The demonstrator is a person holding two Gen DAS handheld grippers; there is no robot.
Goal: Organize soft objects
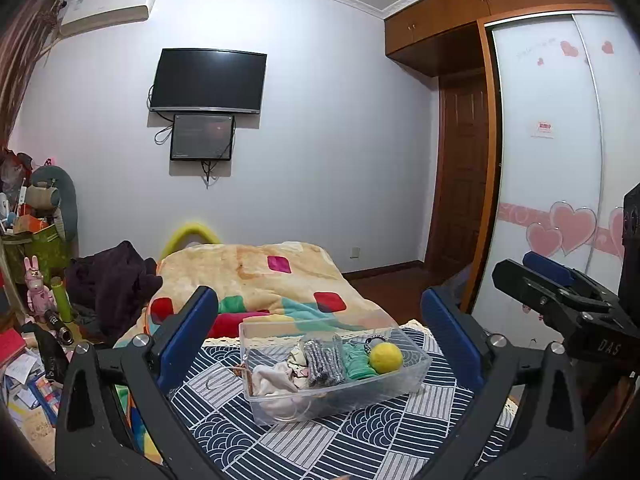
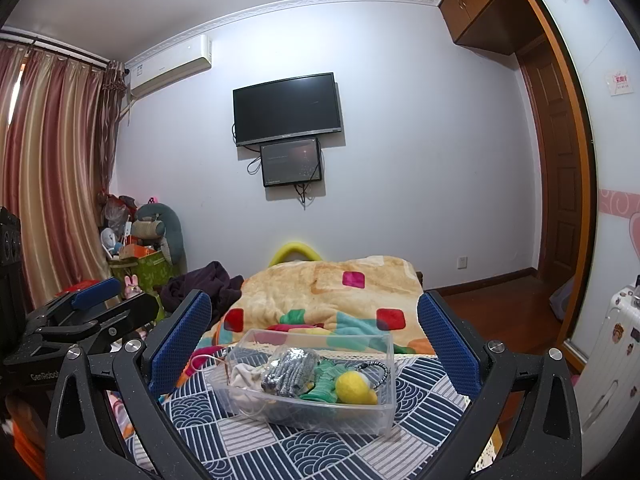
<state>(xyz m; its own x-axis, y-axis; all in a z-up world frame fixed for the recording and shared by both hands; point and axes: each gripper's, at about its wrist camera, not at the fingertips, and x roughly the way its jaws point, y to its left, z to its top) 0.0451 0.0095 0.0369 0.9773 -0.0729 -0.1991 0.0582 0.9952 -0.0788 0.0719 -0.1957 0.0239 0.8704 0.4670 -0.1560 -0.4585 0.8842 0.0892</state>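
Note:
A clear plastic bin point(image 1: 408, 380) point(image 2: 384, 408) sits on a blue-and-white patterned cloth point(image 1: 320, 448) point(image 2: 280, 452). Inside lie a yellow felt ball point(image 1: 386, 357) point(image 2: 354, 388), a green knit piece point(image 1: 357, 362) point(image 2: 326, 384), a grey knit roll point(image 1: 322, 362) point(image 2: 290, 372) and a white cloth point(image 1: 274, 378) point(image 2: 242, 376). My left gripper point(image 1: 320, 344) is open and empty, held above the bin. My right gripper point(image 2: 316, 340) is open and empty, also above the bin. Each gripper shows at the edge of the other's view: the right one point(image 1: 560, 292) and the left one point(image 2: 88, 312).
A patchwork blanket point(image 1: 260, 276) point(image 2: 340, 288) covers the bed behind the bin. A dark garment point(image 1: 112, 280) point(image 2: 200, 284) lies at its left. Cluttered toys and bags point(image 1: 36, 240) stand at the left wall. A wardrobe point(image 1: 552, 160) and a white suitcase point(image 2: 608, 360) are on the right.

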